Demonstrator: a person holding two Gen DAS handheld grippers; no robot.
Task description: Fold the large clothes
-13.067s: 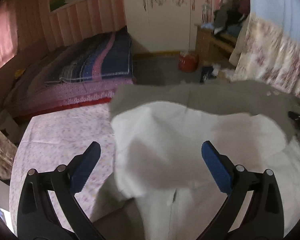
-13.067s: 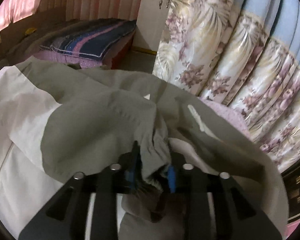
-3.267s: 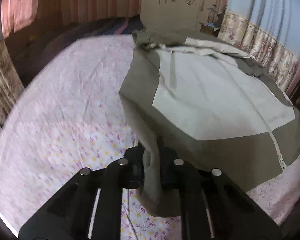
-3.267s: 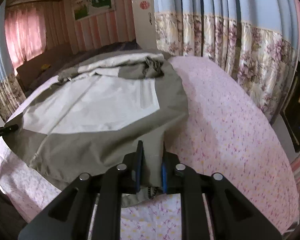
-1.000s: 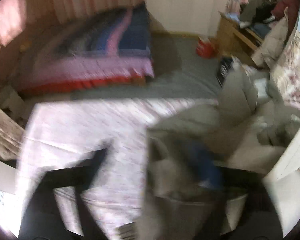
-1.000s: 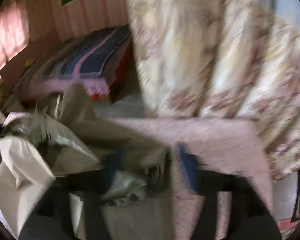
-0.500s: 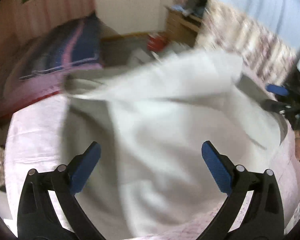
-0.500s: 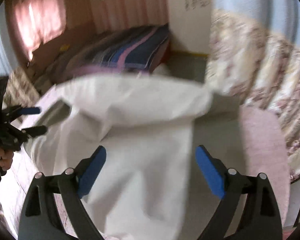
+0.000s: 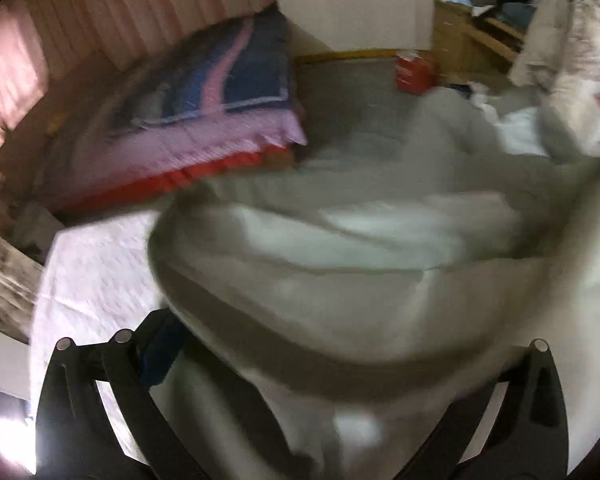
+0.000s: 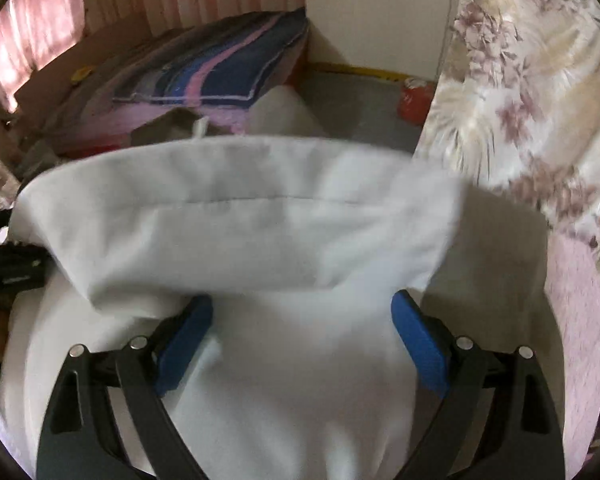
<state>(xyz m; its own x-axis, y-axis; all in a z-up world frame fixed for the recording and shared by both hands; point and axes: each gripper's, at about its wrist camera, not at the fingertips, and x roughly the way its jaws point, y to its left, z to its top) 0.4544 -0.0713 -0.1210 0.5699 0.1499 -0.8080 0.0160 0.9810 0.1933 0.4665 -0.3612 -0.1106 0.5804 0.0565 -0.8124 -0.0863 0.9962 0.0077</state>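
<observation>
**Jacket on bed, both grippers released**

Left wrist view: left gripper (image 9: pixel 300 364) spread wide, grasping nothing. Jacket (image 9: pixel 340 280), soft grey-and-white cloth, blurred, heaped across the floral bedsheet (image 9: pixel 96 276); bare sheet toward the bed's left edge. Beyond: striped quilt (image 9: pixel 228 76), red container (image 9: pixel 414 70).

Right wrist view: right gripper (image 10: pixel 302 344) spread, blue fingers (image 10: pixel 184 344) over the white folded panel. Floral curtain (image 10: pixel 540 100) beside the bed's right edge.

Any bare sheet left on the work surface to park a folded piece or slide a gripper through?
Two patches. Left wrist view: floral sheet bare between the jacket's left edge and the surface's left rim. Right wrist view: pink strip between the jacket and the floral curtain. The middle is crowded: fabric fills it and covers both open grippers' fronts.
</observation>
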